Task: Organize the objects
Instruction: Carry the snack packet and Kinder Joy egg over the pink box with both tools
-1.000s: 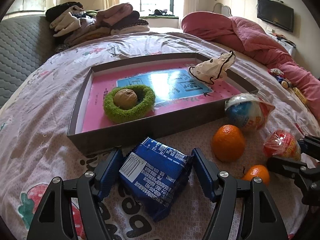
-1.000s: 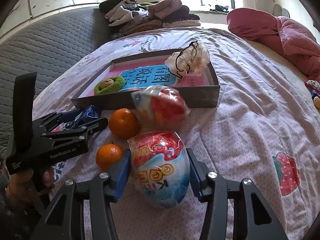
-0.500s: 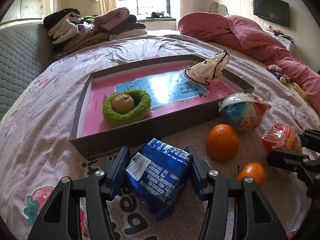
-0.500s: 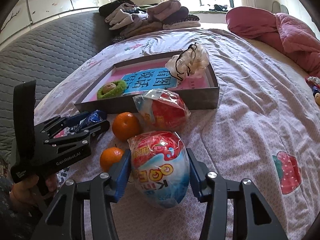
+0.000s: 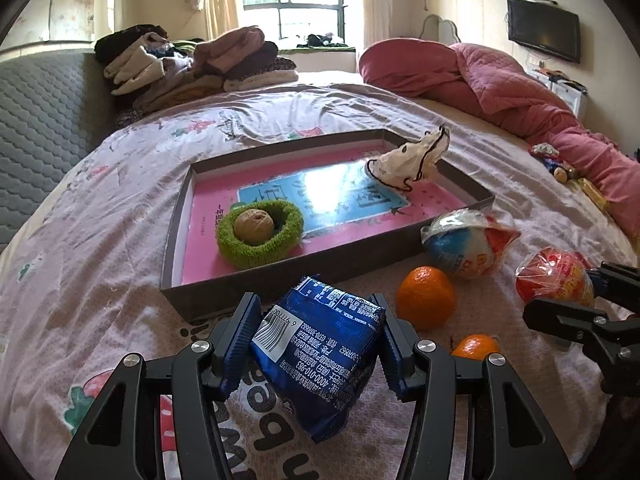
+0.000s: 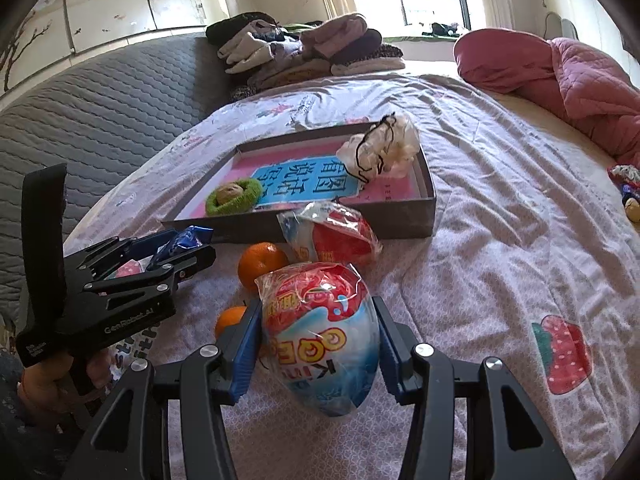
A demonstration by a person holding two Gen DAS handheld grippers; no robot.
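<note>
My left gripper (image 5: pixel 318 344) is shut on a blue snack packet (image 5: pixel 320 344) and holds it just above the bedsheet, in front of the shallow dark box (image 5: pixel 280 276). My right gripper (image 6: pixel 316 340) is shut on a wrapped toy egg (image 6: pixel 318 336), also lifted, to the right of the left gripper (image 6: pixel 132 276). The box (image 6: pixel 424 212) holds a green knitted ring with a walnut (image 5: pixel 258 232) and a cream cloth pouch (image 5: pixel 412 158). A second wrapped egg (image 5: pixel 466 242) and two oranges (image 5: pixel 426 302) (image 5: pixel 476 348) lie in front of the box.
A pile of folded clothes (image 5: pixel 192 64) sits at the far end of the bed by the window. A pink quilt (image 5: pixel 520 92) lies along the right side, with small items (image 5: pixel 560 168) next to it. A grey padded headboard (image 6: pixel 80 128) is at the left.
My left gripper has closed on the blue packet and lifted it off the sheet. My right gripper has lifted slightly with the egg held in it.
</note>
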